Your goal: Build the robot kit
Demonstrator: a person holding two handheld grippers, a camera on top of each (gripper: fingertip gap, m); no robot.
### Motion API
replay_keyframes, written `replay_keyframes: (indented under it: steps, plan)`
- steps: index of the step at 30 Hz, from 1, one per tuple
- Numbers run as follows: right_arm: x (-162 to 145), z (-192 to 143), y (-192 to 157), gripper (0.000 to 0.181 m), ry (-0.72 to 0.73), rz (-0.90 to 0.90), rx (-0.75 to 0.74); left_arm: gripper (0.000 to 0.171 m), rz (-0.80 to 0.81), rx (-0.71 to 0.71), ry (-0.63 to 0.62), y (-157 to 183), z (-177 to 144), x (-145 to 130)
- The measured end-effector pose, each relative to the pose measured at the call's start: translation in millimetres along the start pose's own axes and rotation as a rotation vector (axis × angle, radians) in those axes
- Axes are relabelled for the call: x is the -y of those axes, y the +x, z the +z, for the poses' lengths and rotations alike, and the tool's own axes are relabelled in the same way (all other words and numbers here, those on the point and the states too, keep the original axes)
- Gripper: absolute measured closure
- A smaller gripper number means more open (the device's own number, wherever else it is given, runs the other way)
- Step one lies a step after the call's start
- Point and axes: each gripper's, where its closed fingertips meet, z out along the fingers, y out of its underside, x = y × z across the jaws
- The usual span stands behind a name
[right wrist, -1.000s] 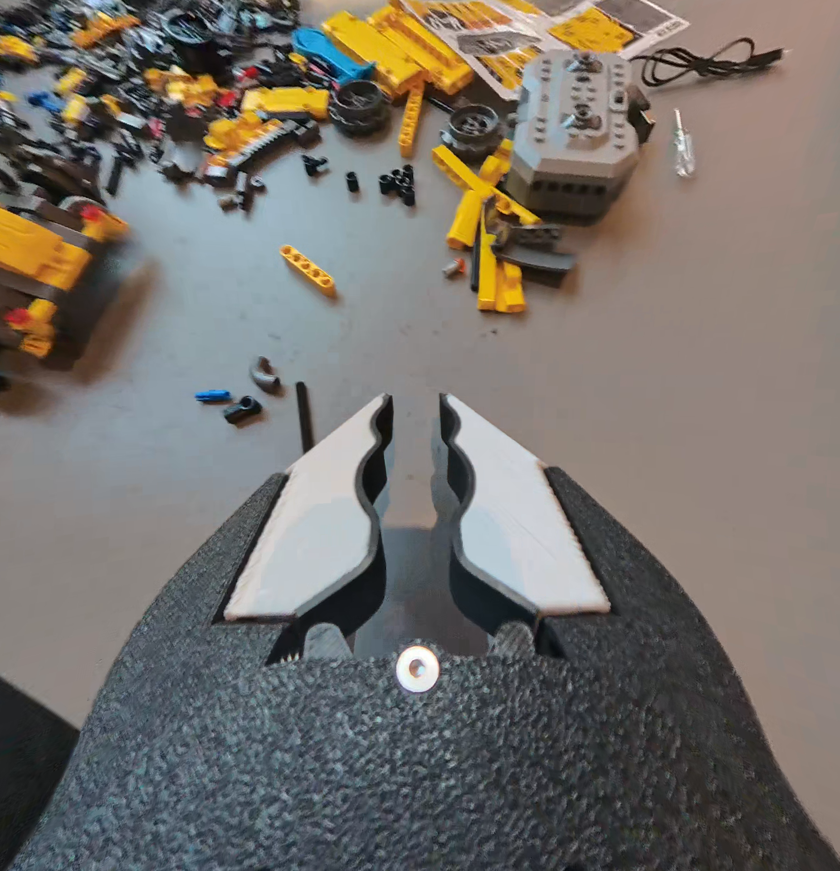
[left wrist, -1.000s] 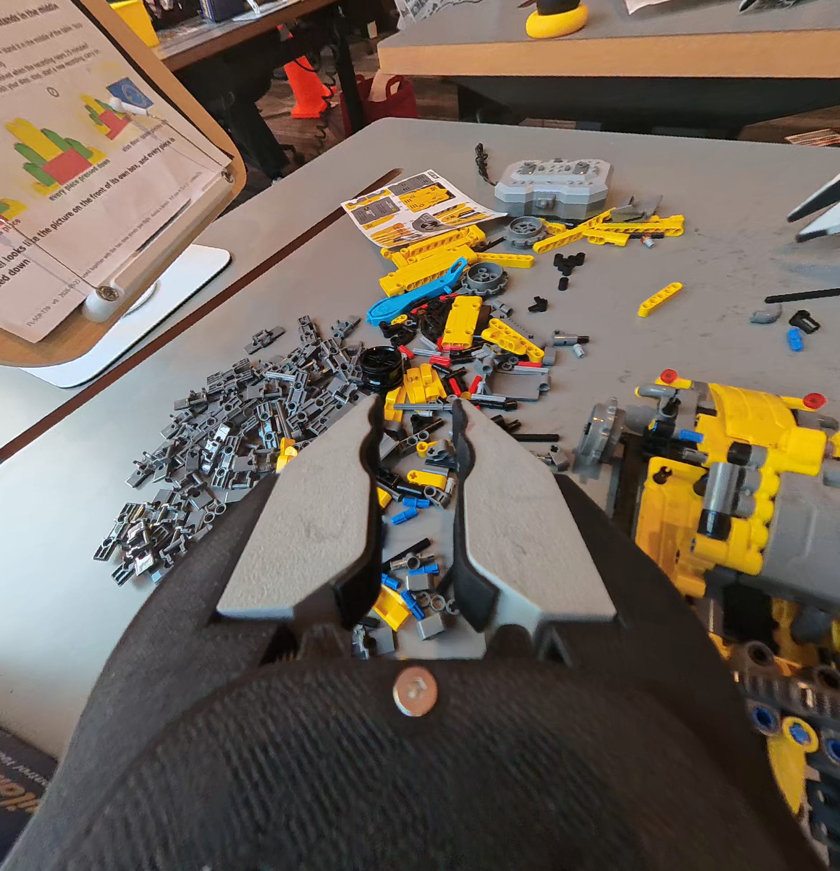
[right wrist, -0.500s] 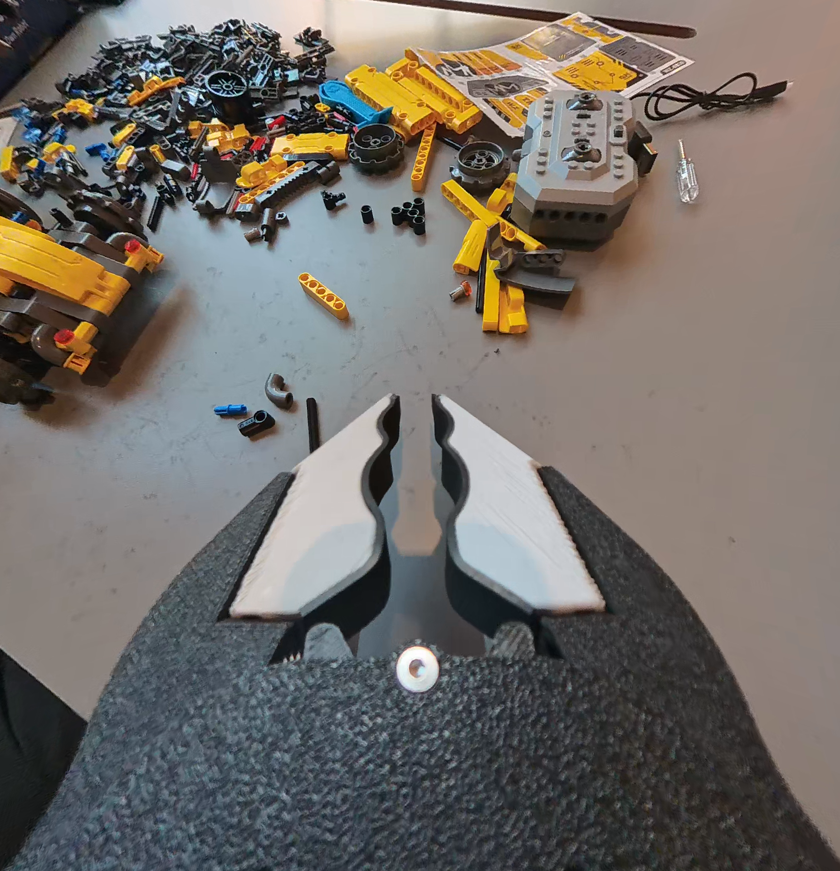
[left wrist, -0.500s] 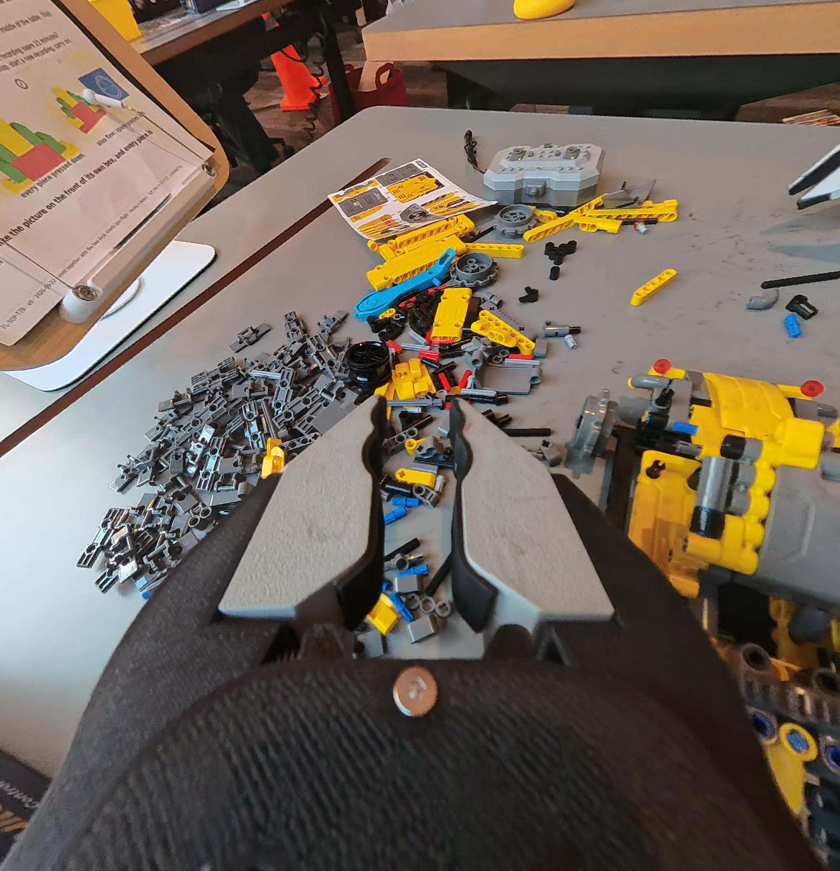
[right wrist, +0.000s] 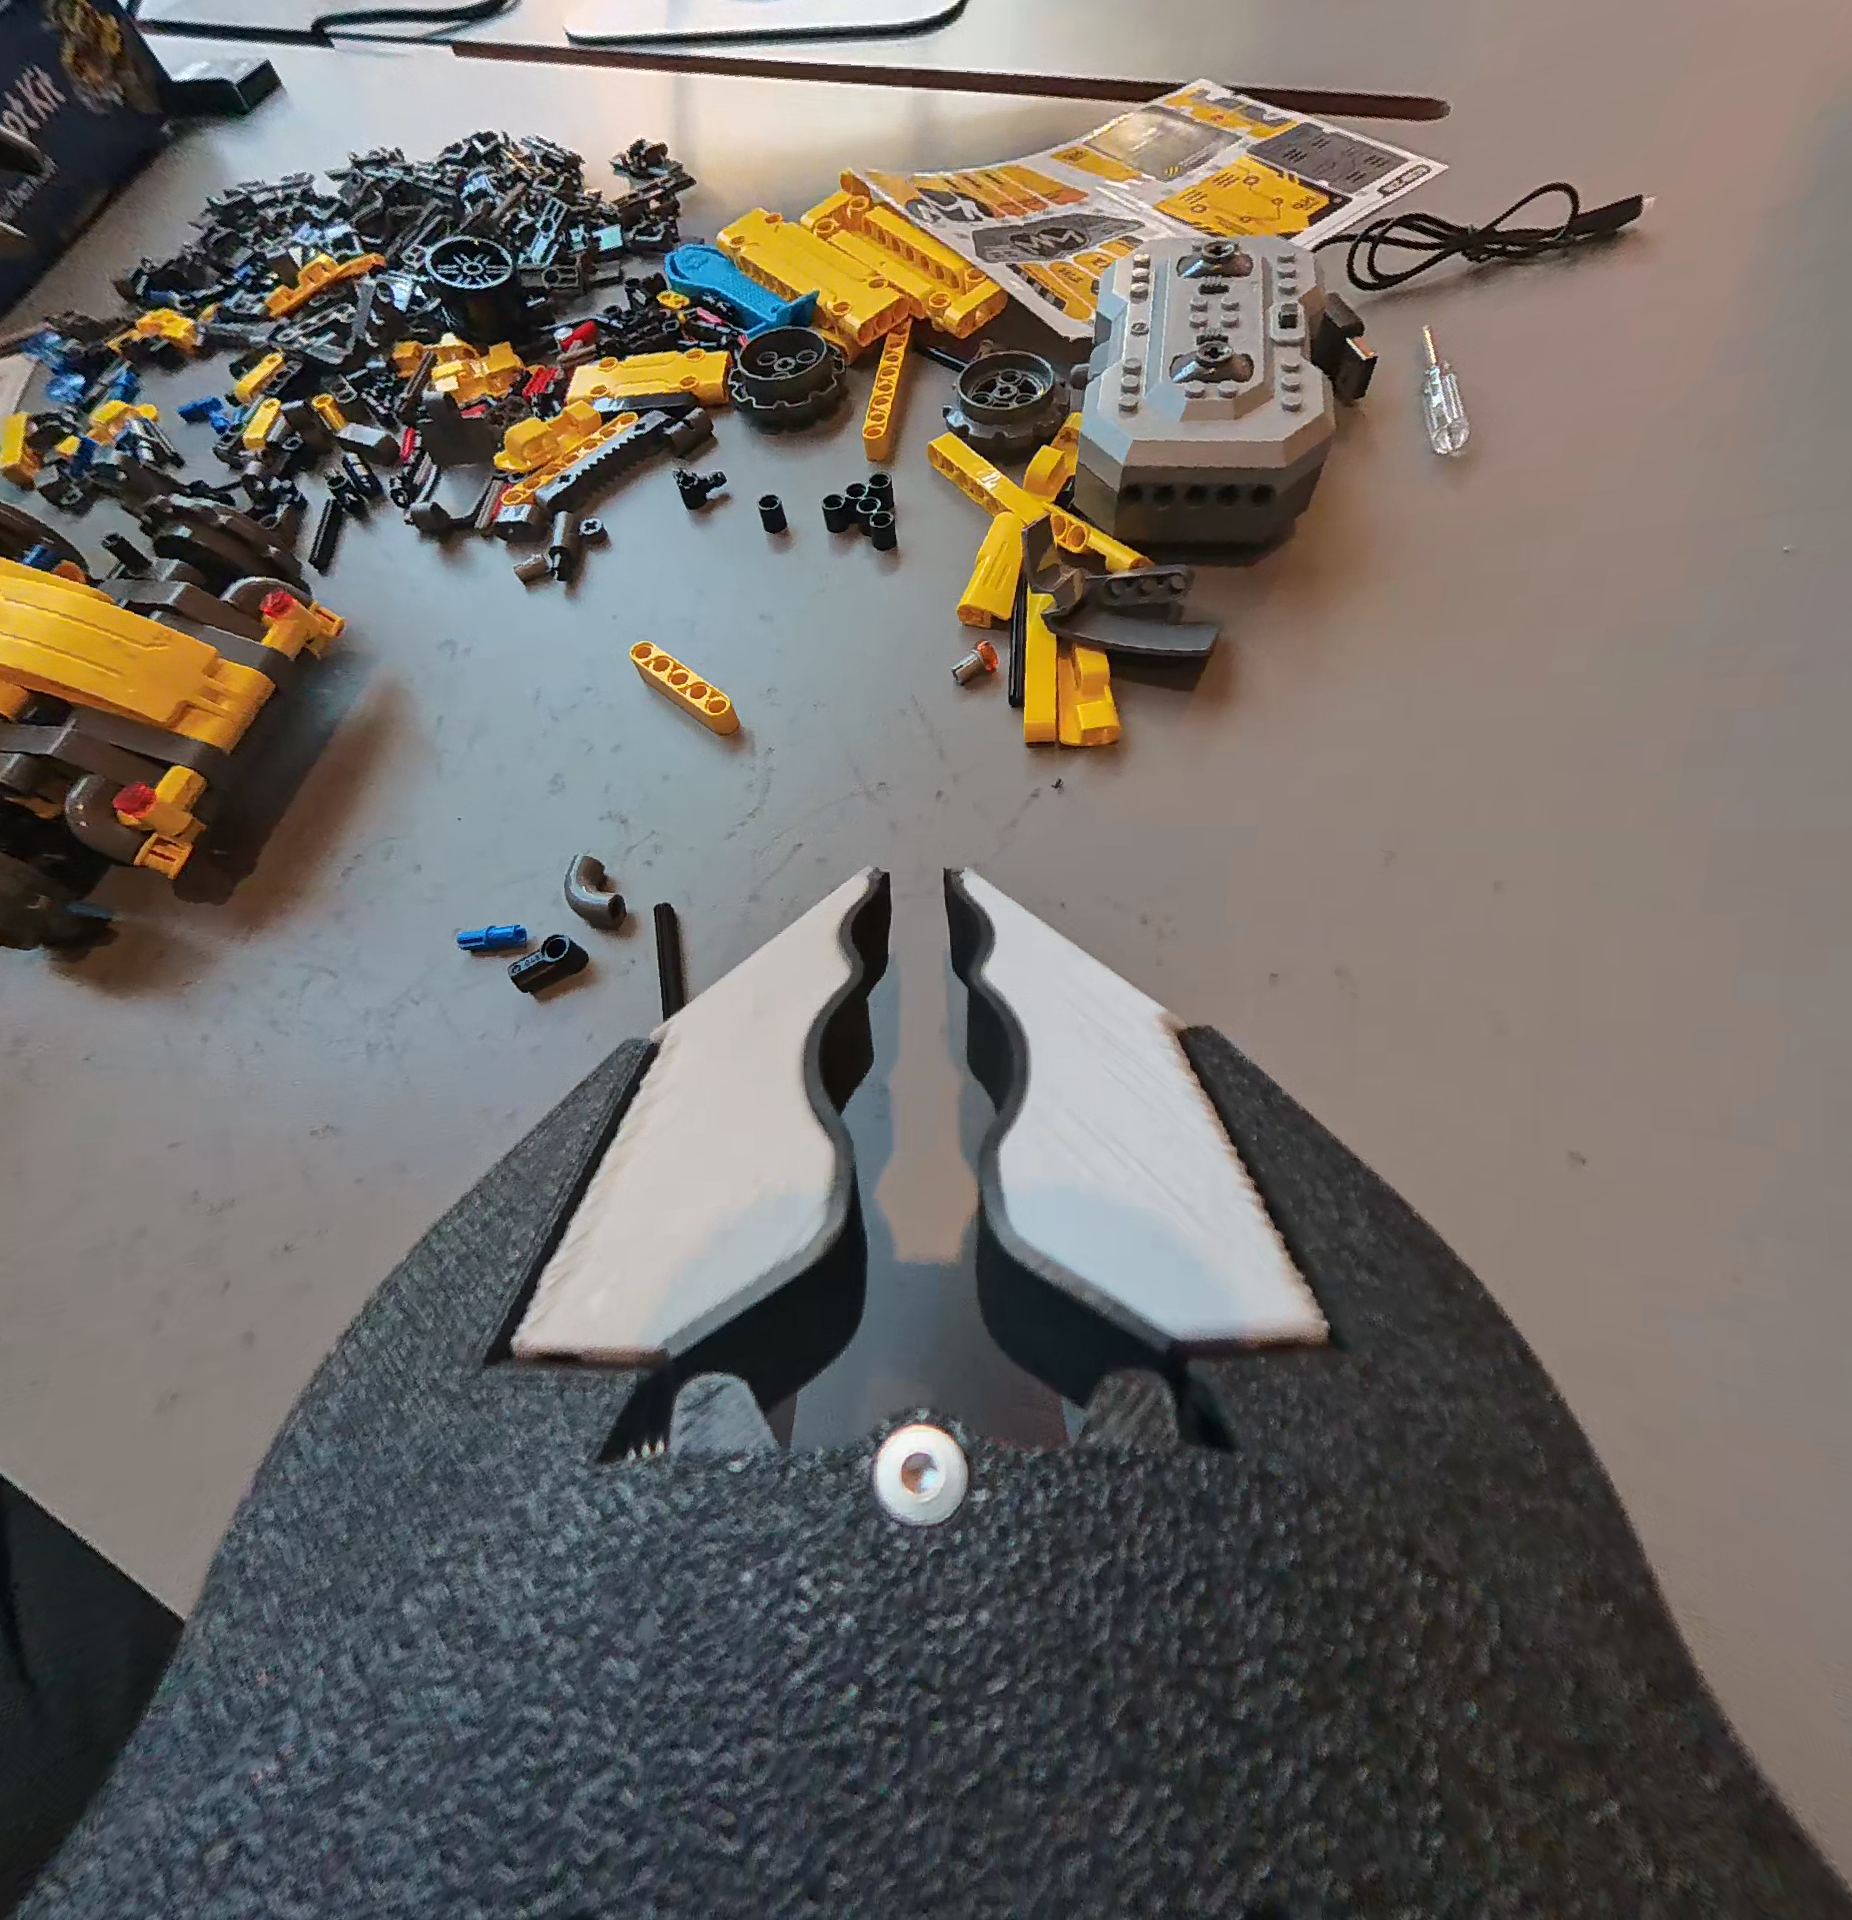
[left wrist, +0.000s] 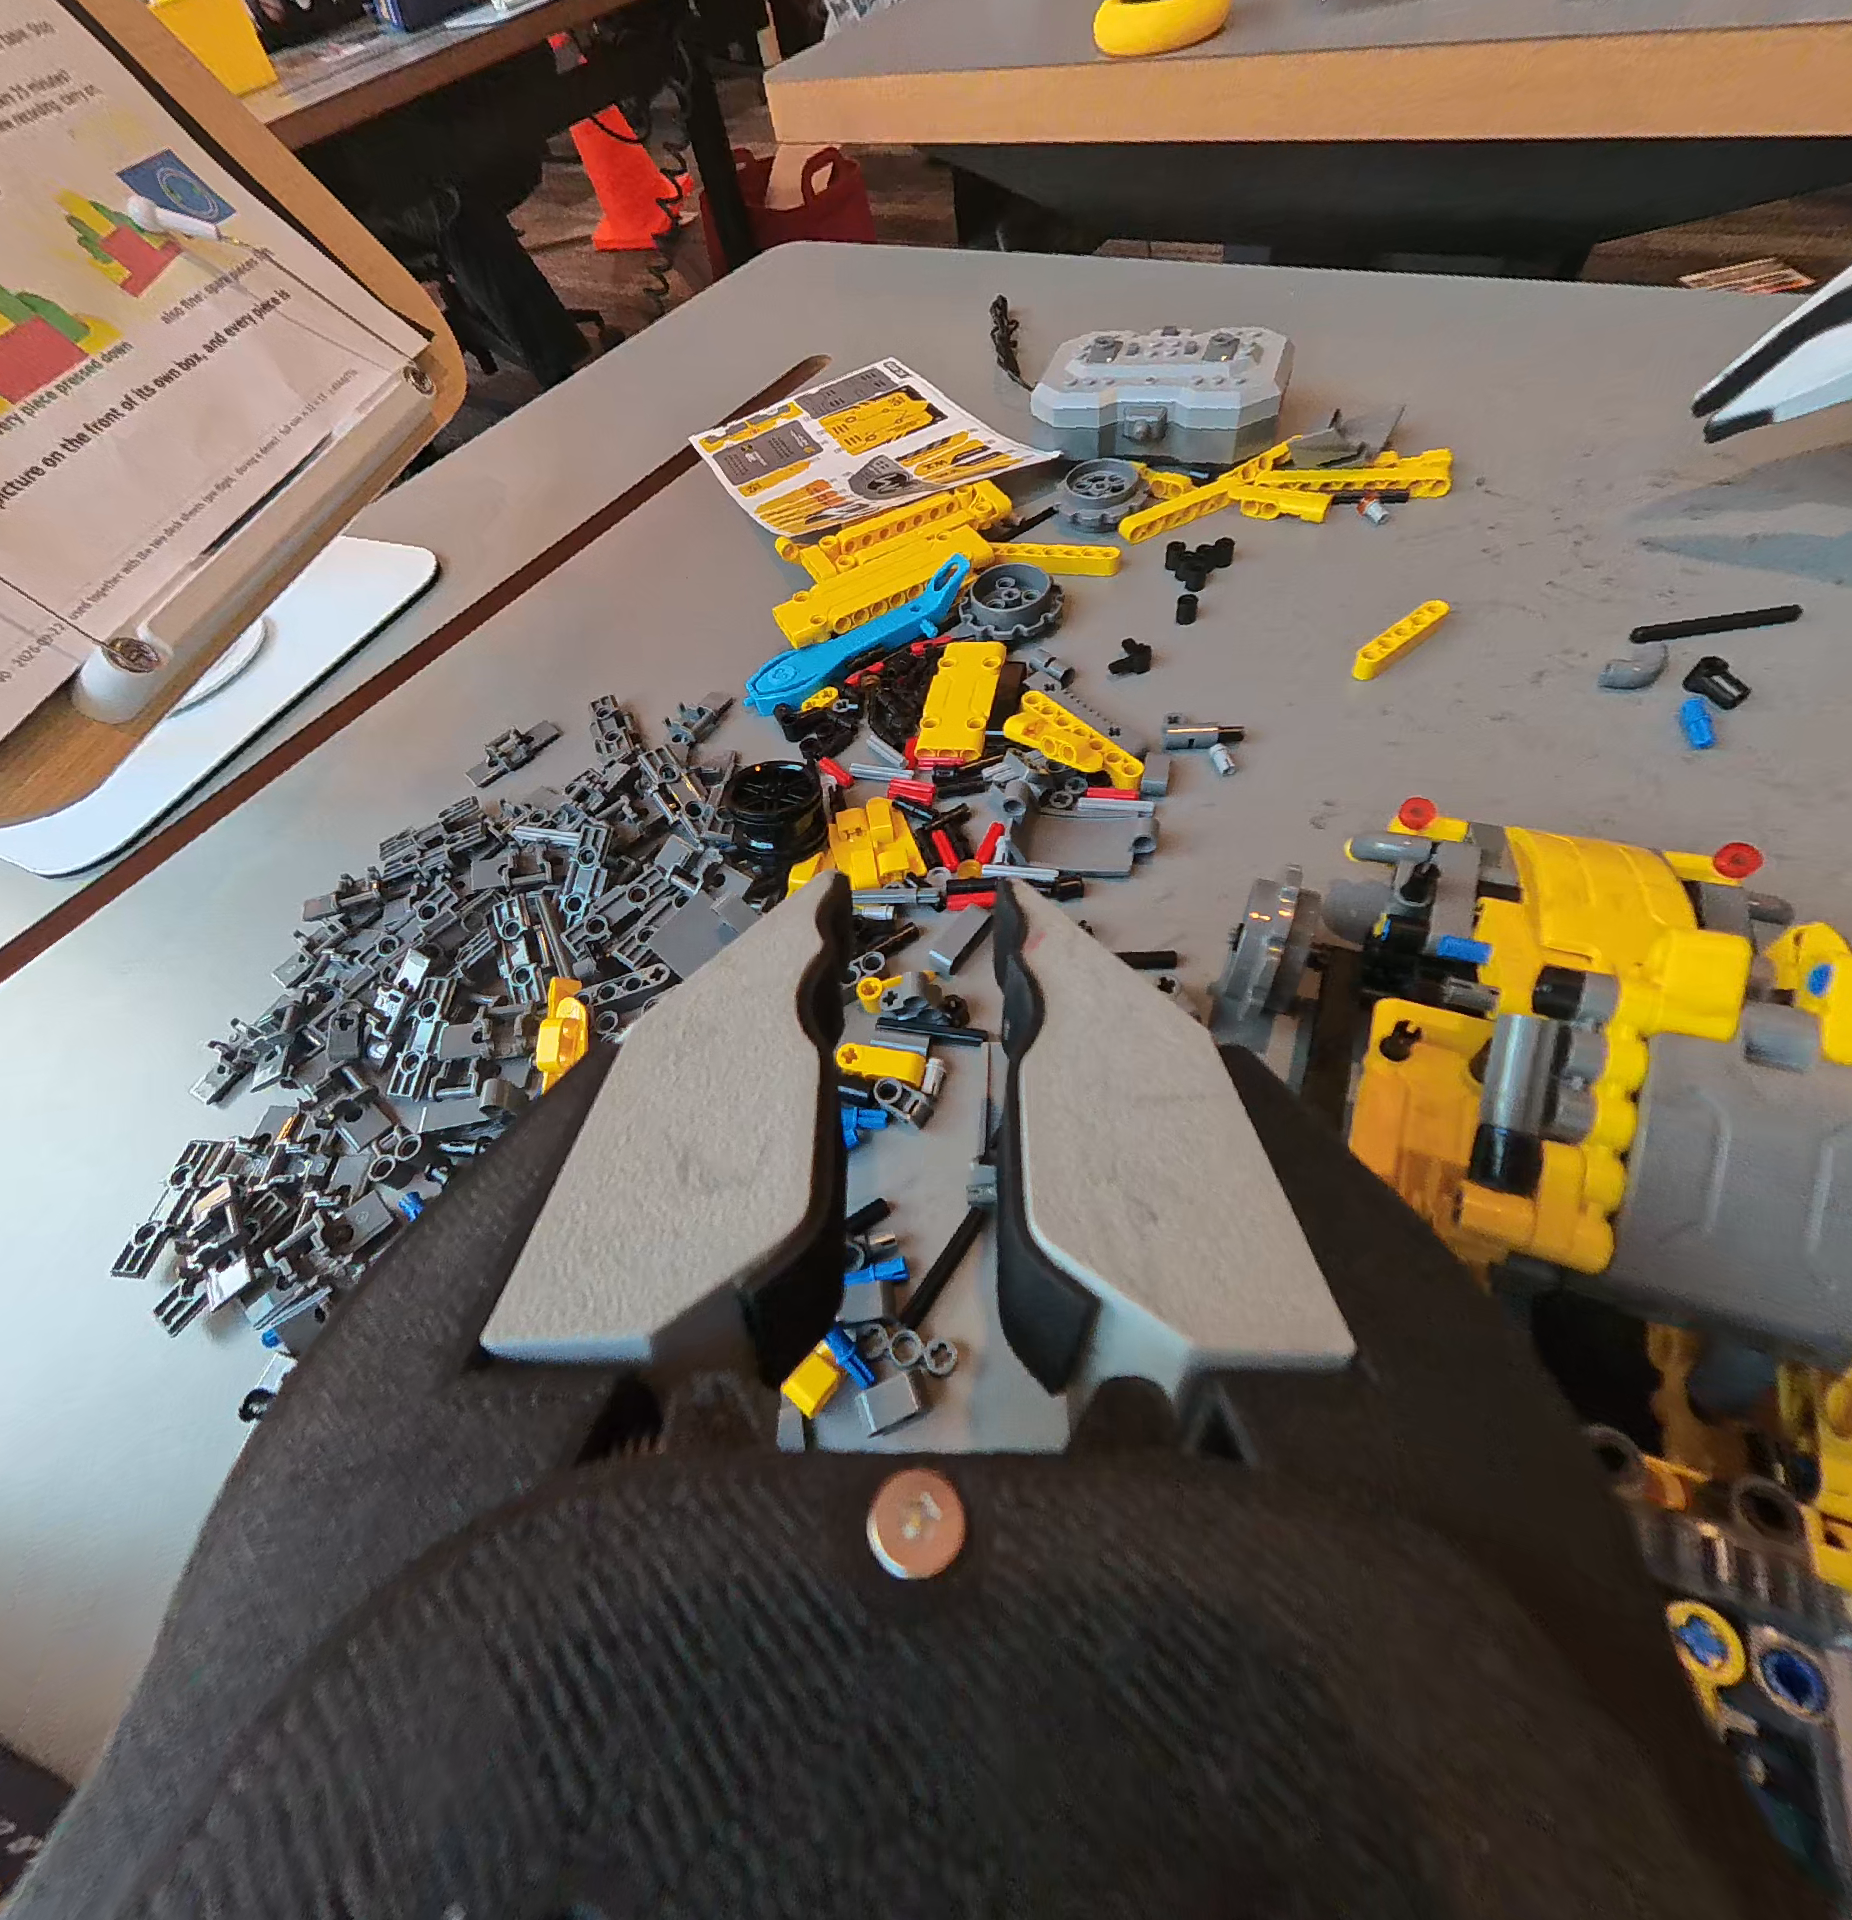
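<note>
My left gripper [left wrist: 920,894] is open and empty. It hovers low over a pile of small yellow, black, red and blue parts [left wrist: 901,1049], which show between its fingers. A heap of dark grey track links [left wrist: 434,987] lies to its left, and a partly built yellow and grey model vehicle [left wrist: 1587,1091] to its right. My right gripper [right wrist: 914,881] is empty, with only a narrow gap between the tips, over bare grey table. A black axle [right wrist: 670,956], a grey elbow piece [right wrist: 595,891] and a blue pin [right wrist: 491,937] lie just to its left. Its white fingers also show at the right edge of the left wrist view [left wrist: 1795,374].
A grey battery box [right wrist: 1202,395] stands among yellow beams, with a cable [right wrist: 1473,239] and a small clear screwdriver [right wrist: 1441,395] beside it. A lone yellow beam [right wrist: 683,686], a blue lever tool [right wrist: 735,286] and a printed sheet [right wrist: 1161,177] lie nearby. A wooden paper stand [left wrist: 174,343] is at the far left. The tips of one gripper are about 30 centimeters away from the tips of the other. Between my right fingertips and the black axle [right wrist: 670,956] there is roughly 6 centimeters. It turns up in the left wrist view [left wrist: 1675,627] as well.
My right gripper has drawn back, bringing more of the far table into view, and its jaws have narrowed. My left gripper has shifted only slightly over the parts pile.
</note>
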Motion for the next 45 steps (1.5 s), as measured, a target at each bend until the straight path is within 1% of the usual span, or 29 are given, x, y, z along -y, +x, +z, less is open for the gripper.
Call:
replay_keyframes:
  steps: [29, 32, 35, 38, 40, 41, 45]
  plan:
    - [1.3, -1.0, -2.0, 0.172, 0.01, -0.004, 0.013, 0.148, -0.005, 0.0, -0.022, -2.1, 4.1, -6.5]
    - [3.2, -2.8, -3.8, 0.171, 0.027, -0.012, 0.02, 0.15, -0.005, 0.005, -0.012, -3.0, 3.8, -5.1]
    - [6.3, -5.9, -7.7, 0.169, 0.054, -0.027, 0.038, 0.15, -0.009, 0.007, -0.032, -4.8, 6.2, -10.3]
    - [5.7, -7.3, -16.2, 0.161, 0.054, -0.039, 0.075, 0.15, -0.021, 0.003, -0.029, -5.7, 5.8, -10.1]
    - [4.5, -8.7, -31.9, 0.154, 0.054, -0.042, 0.116, 0.149, -0.017, 0.011, -0.023, -7.7, 4.4, -8.5]
    - [2.3, -9.0, -42.5, 0.154, 0.048, -0.06, 0.133, 0.15, -0.016, 0.015, -0.022, -8.9, 3.9, -8.3]
    - [-16.5, -3.6, -76.8, 0.153, -0.052, -0.197, 0.15, 0.149, -0.022, 0.014, -0.023, -10.5, 3.7, -8.9]
